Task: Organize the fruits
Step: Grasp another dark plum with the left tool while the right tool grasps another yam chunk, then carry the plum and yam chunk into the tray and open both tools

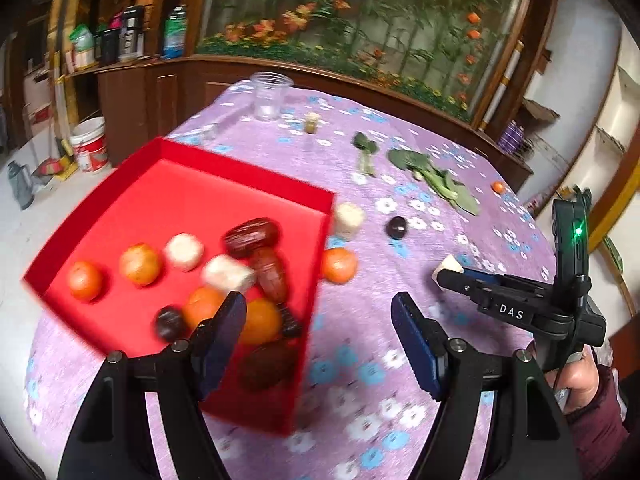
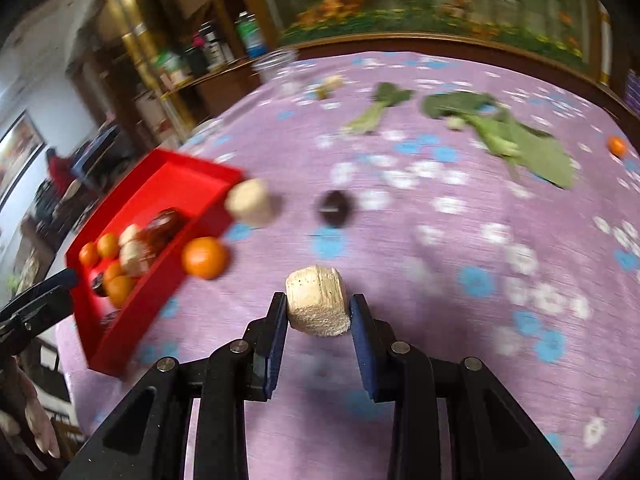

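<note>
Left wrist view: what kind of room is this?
Probably a home dining or living room: a table under a floral purple tablecloth, a wooden cabinet holding bottles, and a big flower mural behind it.

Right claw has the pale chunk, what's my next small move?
Probably carry it left and over the red tray wall before letting go. The right claw is shut on the pale chunk, while the tray already holds the other fruit. Pass above the orange sitting just outside the tray.
</note>
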The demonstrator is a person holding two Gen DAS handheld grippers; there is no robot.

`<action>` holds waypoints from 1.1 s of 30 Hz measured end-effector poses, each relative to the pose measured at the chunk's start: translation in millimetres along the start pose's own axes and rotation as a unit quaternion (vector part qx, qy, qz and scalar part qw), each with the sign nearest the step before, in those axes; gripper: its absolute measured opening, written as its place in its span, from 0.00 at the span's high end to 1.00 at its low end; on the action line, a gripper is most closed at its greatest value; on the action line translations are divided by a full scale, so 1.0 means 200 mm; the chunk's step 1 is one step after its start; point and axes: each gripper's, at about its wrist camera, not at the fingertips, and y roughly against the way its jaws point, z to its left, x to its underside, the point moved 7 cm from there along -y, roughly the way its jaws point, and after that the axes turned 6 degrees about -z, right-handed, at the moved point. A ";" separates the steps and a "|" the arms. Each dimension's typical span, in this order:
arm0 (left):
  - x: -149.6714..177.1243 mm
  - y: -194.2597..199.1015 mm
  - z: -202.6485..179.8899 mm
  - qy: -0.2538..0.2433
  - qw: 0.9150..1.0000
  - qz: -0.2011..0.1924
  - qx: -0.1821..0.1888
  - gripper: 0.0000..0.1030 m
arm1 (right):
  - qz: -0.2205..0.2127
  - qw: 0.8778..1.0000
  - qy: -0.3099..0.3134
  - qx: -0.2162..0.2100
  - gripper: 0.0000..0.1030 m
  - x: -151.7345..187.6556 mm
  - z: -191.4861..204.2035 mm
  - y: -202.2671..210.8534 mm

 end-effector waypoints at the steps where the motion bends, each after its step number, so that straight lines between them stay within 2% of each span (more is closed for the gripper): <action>1: -0.01 -0.03 -0.04 -0.008 1.000 0.002 0.006 0.28 | -0.002 1.000 -0.004 0.010 0.66 0.01 -0.05 0.01; 7: -0.12 -0.30 -0.30 -0.076 0.996 0.015 0.044 0.30 | -0.017 1.000 -0.018 0.013 0.66 0.00 -0.15 0.03; 8: -0.14 -0.36 -0.33 -0.088 0.995 0.019 0.048 0.38 | -0.020 1.000 -0.014 0.011 0.66 0.00 -0.14 0.03; 9: -0.16 -0.40 -0.36 -0.097 0.994 0.024 0.047 0.52 | -0.021 1.000 -0.012 0.007 0.66 0.00 -0.15 0.03; 11: -0.18 -0.52 -0.41 -0.108 0.992 0.043 0.049 0.59 | -0.019 1.000 -0.017 -0.006 0.66 0.02 -0.15 0.02; 13: -0.20 -0.61 -0.44 -0.112 0.991 0.053 0.054 0.59 | -0.013 0.999 -0.028 -0.021 0.66 0.03 -0.15 0.01; 20: -0.18 -0.87 -0.50 -0.138 0.985 0.094 0.047 0.59 | -0.014 0.999 -0.035 -0.024 0.66 0.04 -0.15 0.01; 23: -0.15 -0.94 -0.50 -0.133 0.984 0.113 0.048 0.59 | -0.013 0.999 -0.040 -0.026 0.66 0.04 -0.15 0.01; 25: -0.14 -0.94 -0.51 -0.145 0.983 0.109 0.043 0.66 | -0.012 0.999 -0.044 -0.028 0.66 0.04 -0.15 0.01; 27: -0.14 -0.93 -0.52 -0.153 0.982 0.101 0.033 0.79 | -0.012 0.999 -0.046 -0.027 0.66 0.04 -0.15 0.01; 33: -0.14 -0.86 -0.51 -0.133 0.987 0.084 0.038 0.79 | -0.014 0.999 -0.040 -0.023 0.66 0.03 -0.15 0.01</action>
